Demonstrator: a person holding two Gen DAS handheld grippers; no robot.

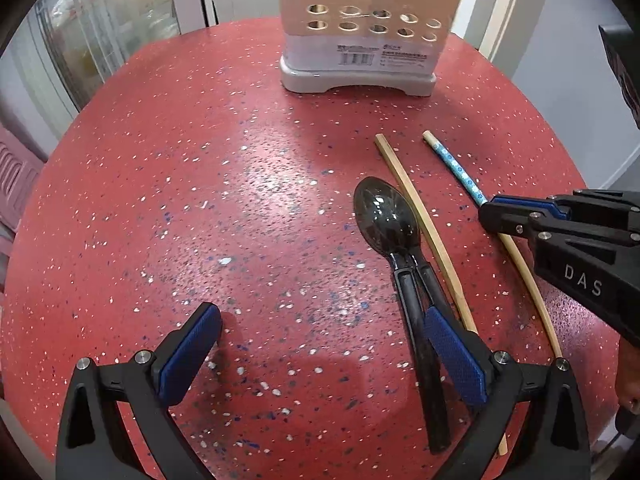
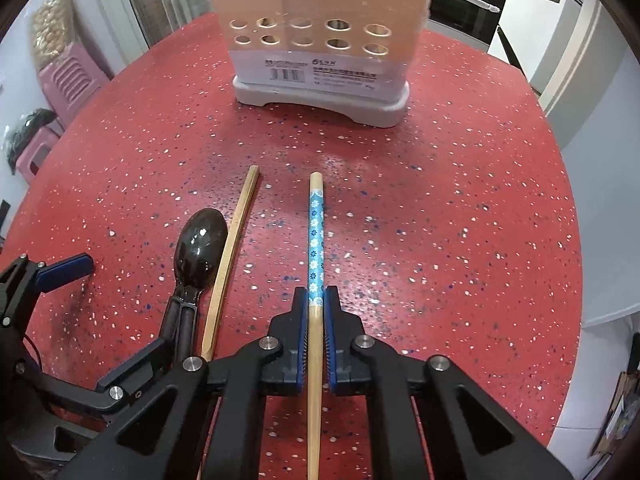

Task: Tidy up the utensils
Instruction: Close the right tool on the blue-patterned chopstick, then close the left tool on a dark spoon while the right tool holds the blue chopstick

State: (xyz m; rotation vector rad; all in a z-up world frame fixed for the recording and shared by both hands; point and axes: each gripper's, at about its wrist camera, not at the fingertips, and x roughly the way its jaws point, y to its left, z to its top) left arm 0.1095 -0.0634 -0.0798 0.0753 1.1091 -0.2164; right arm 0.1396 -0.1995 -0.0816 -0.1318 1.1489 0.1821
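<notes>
Chopstick (image 2: 315, 240), clamped by the right tongs (image 2: 316, 296), could pivot or slip when lifted; open left tongs (image 1: 320, 344) straddle the spoon (image 1: 386, 216) handle.

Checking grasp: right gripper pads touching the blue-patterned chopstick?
Touching. Right wrist view shows the right gripper with both pads pressed against the blue-patterned chopstick.

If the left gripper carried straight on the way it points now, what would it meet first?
Most likely the bare red table. The left gripper points steeply down with open jaws; nothing lies between them. The black spoon lies by its right finger, outside the gap. The utensil holder stands much farther ahead.
</notes>
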